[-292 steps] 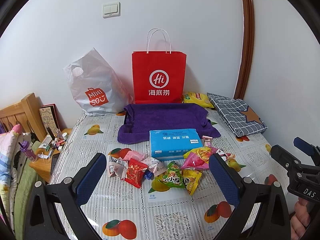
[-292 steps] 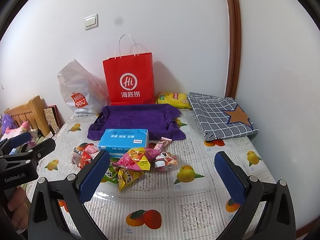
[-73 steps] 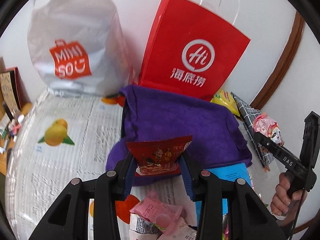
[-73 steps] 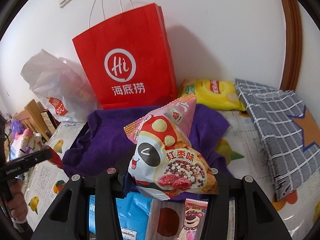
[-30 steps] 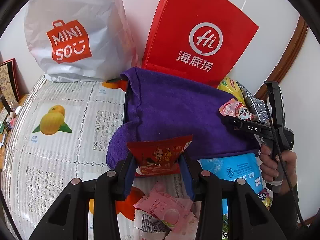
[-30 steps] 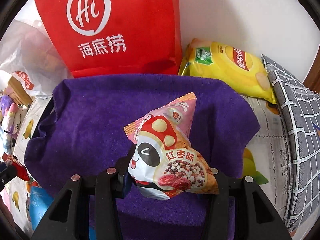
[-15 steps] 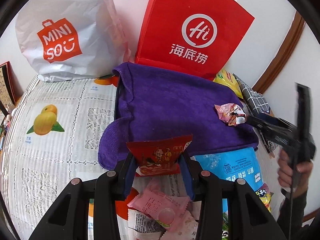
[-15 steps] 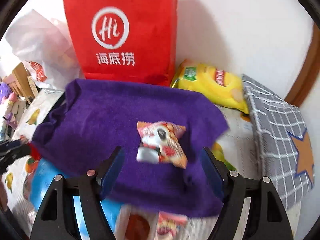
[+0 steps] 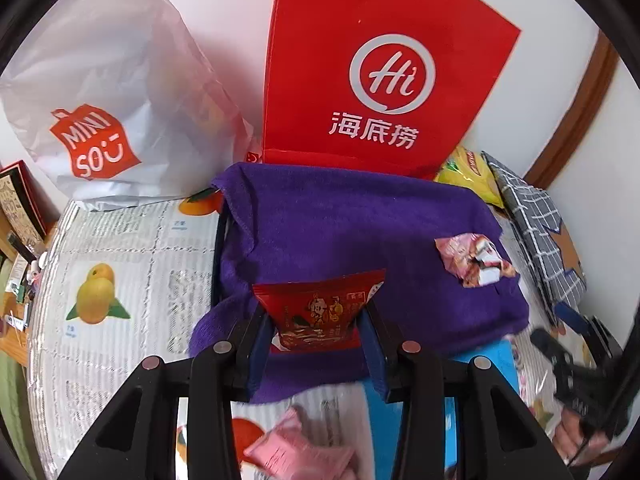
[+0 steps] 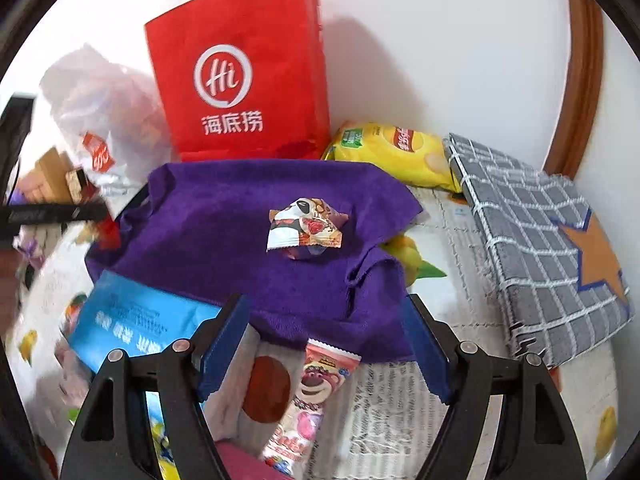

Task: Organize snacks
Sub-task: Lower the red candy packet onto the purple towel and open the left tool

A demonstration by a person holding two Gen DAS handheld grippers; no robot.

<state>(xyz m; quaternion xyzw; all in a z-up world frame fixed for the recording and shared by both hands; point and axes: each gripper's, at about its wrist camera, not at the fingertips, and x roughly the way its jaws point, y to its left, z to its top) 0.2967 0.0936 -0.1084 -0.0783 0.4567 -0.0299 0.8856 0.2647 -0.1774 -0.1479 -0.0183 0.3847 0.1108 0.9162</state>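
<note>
Snacks first: red snack packet (image 9: 320, 312) is pinched betw. the blue pads of the left gripper (image 9: 318, 340), jaws pressed onto its lower sides, packet upright and hanging over the near edge of the purple towel (image 9: 340, 232). Right gripper (image 10: 326, 344) is spread wide w/ nothing betw. its fingers; directly under it lies a pink bear-print snack stick (image 10: 308, 396) beside a pale packet w/ a brown-red circle (image 10: 264, 388), both on the fruit-print tablecloth (image 10: 400, 400). Blue tissue pack (image 10: 132, 320) sits just left of the right gripper, its far edge touching the towel's near edge. In the left wrist view a pink wrapped snack (image 9: 292, 444) lies near, blurred, below the left gripper.

Mid: panda-print snack bag (image 10: 306, 228) rests on the towel, right of centre, apart from both grippers; same bag shows at the towel's right side in the left wrist view (image 9: 472, 260).

Far: yellow chip bag (image 10: 396, 152) lies behind the towel's right corner, touching the grey checked cushion (image 10: 540, 248) w/ an orange star. Red Hi paper bag (image 9: 380, 72) stands upright against the wall, right behind the towel; white Miniso plastic bag (image 9: 108, 108) just left of it.
</note>
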